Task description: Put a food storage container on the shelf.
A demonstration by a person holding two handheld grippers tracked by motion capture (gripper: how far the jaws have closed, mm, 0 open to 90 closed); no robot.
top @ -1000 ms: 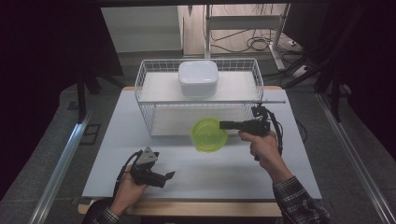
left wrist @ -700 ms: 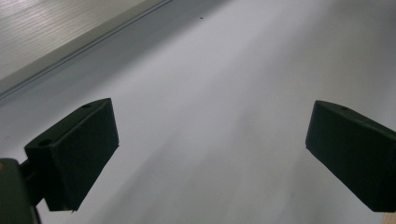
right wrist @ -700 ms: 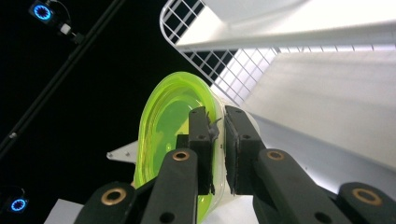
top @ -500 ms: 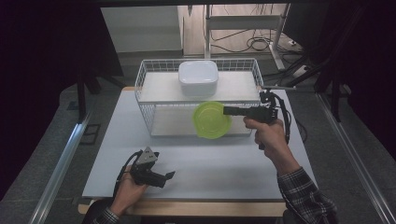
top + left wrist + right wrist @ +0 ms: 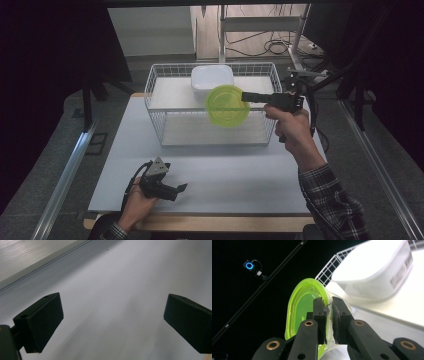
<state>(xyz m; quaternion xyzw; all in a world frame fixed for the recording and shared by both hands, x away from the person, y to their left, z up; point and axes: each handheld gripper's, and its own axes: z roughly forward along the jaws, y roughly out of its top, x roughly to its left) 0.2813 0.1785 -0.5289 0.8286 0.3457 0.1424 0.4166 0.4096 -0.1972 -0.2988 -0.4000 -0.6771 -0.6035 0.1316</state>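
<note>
At the near left of the table (image 5: 240, 175), the person's left hand (image 5: 135, 202) rests low at the table's near edge and holds the left gripper (image 5: 181, 188) level, its jaws pointing right along the surface. The left gripper view shows what the high view cannot: the two black jaws stand wide apart with only bare table between them.

Farther right, the right forearm, in a plaid sleeve (image 5: 330, 200), reaches up and away from the near right corner. The right hand (image 5: 292, 127) holds the right gripper (image 5: 245, 96) raised above the table, pointing left over the front of the wire basket (image 5: 160, 112). Its jaws are clamped on the rim of the green bowl (image 5: 227, 105), which hangs in the air, tipped on its side, in front of the basket's upper tier and just near of the white container (image 5: 212, 80) standing there.

The right gripper view shows the grip up close: the pads (image 5: 319, 315) pinch the bowl's thin wall, one inside, one outside, with a barcode label on the container beyond.
</note>
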